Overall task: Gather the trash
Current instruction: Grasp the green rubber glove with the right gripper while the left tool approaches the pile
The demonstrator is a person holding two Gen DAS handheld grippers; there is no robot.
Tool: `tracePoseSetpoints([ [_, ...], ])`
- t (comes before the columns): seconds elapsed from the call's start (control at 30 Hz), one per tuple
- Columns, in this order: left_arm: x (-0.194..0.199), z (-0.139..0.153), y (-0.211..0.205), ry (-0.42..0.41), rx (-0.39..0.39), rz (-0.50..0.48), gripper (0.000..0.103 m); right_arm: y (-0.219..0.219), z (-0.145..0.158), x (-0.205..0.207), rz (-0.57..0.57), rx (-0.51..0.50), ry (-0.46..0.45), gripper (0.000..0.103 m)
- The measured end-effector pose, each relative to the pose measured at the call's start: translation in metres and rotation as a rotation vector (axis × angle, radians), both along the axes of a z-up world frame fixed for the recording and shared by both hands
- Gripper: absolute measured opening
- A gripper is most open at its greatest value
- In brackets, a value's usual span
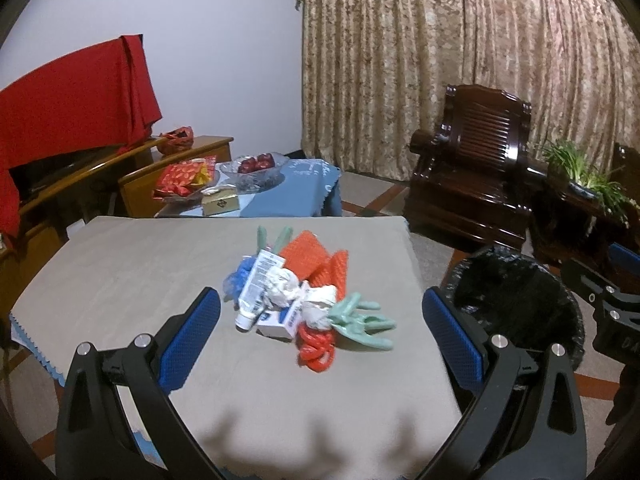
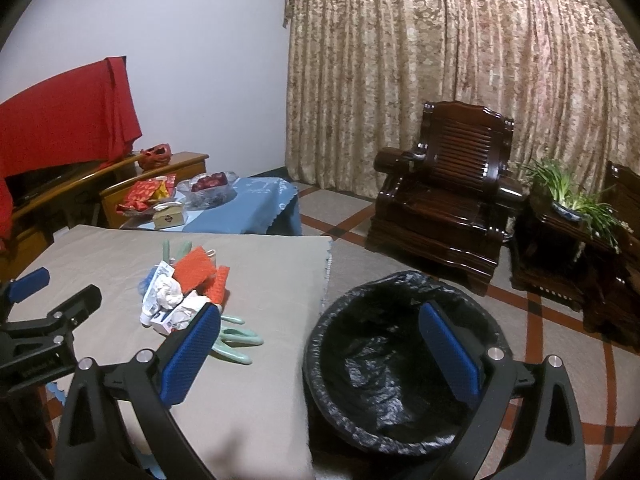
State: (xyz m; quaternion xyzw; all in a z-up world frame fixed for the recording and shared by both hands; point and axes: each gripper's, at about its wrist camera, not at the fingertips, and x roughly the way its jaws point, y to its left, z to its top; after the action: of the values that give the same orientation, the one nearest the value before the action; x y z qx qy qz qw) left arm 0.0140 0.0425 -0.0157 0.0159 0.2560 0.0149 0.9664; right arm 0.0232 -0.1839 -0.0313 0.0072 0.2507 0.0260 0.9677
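Observation:
A trash pile (image 1: 296, 300) lies mid-table on the beige cloth (image 1: 120, 280): a white tube (image 1: 252, 292), crumpled white paper (image 1: 284, 284), orange mesh (image 1: 308, 252), a pale green glove (image 1: 360, 320), a red-orange cord (image 1: 316, 348) and a small white-blue box (image 1: 280, 322). My left gripper (image 1: 320, 336) hovers open just short of the pile, holding nothing. A black-lined bin (image 2: 400, 278) stands on the floor right of the table. My right gripper (image 2: 320, 350) hangs open and empty over the table's right edge and the bin's near rim. The pile (image 2: 180, 292) sits to its left.
Behind the table stands a low blue-covered table (image 1: 304, 196) with a glass fruit bowl (image 1: 256, 170), red packets and a small box. A dark wooden armchair (image 2: 444, 208) and a potted plant (image 2: 568, 196) stand right. A red-draped wooden cabinet (image 1: 72, 112) lines the left wall.

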Motion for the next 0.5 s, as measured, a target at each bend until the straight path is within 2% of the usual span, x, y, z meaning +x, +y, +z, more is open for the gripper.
tracePoseSetpoints([
  [0.17,0.012,-0.013,0.027,0.007,0.000,0.063,0.098,0.020,-0.016,0.021,0.047,0.001,0.009,0.097],
  [0.37,0.033,-0.040,0.062,0.051,0.022,0.123,0.098,0.044,-0.047,0.052,0.103,0.027,0.058,0.097],
  [0.5,0.045,-0.057,0.081,0.066,0.032,0.154,0.098,0.069,-0.073,0.078,0.155,0.009,0.090,0.095],
])
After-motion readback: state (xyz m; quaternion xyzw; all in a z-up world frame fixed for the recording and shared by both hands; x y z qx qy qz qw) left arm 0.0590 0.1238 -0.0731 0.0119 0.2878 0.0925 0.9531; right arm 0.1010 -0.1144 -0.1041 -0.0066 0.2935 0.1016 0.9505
